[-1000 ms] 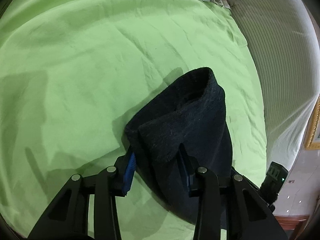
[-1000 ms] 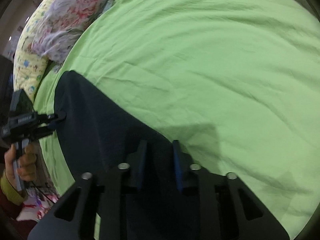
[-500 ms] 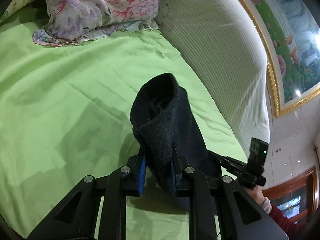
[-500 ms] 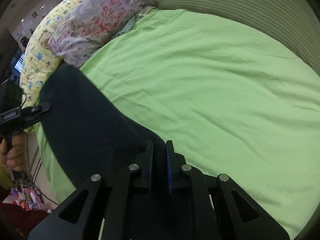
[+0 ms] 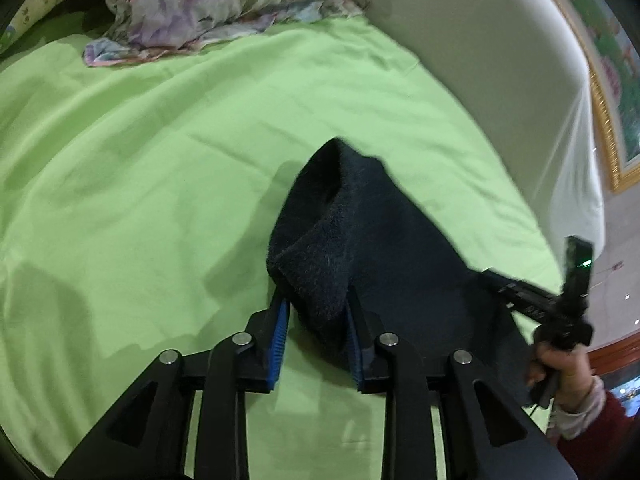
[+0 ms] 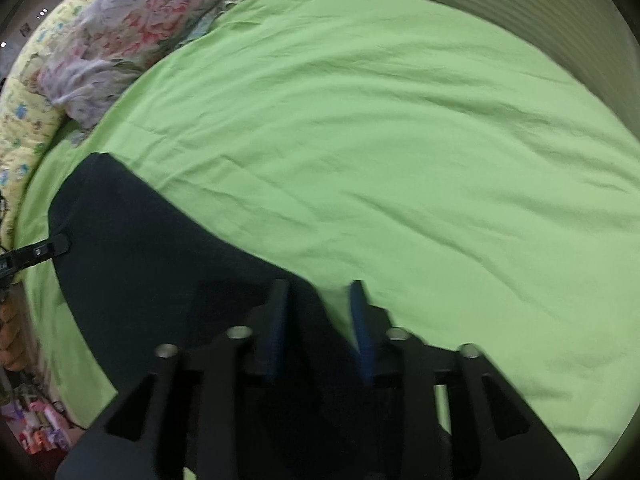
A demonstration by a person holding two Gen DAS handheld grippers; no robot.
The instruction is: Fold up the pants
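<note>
The dark navy fleece pants (image 5: 360, 248) lie on a green bed sheet (image 5: 160, 160). My left gripper (image 5: 316, 304) is open, its jaws parted on either side of a bunched fold of the pants. In the right wrist view the pants (image 6: 152, 248) spread flat to the left. My right gripper (image 6: 318, 300) is open, with the pants' edge lying between its jaws. The right gripper also shows in the left wrist view (image 5: 536, 300), held by a hand at the pants' far end.
A floral pillow (image 5: 208, 4) and a yellow patterned quilt (image 6: 24, 112) lie at the head of the bed. A ribbed white headboard (image 5: 500, 72) runs along the right side. The green sheet (image 6: 400, 140) stretches wide beyond the pants.
Both grippers were shut on the pants half a second ago; both jaws have now parted. The pants have dropped lower onto the sheet.
</note>
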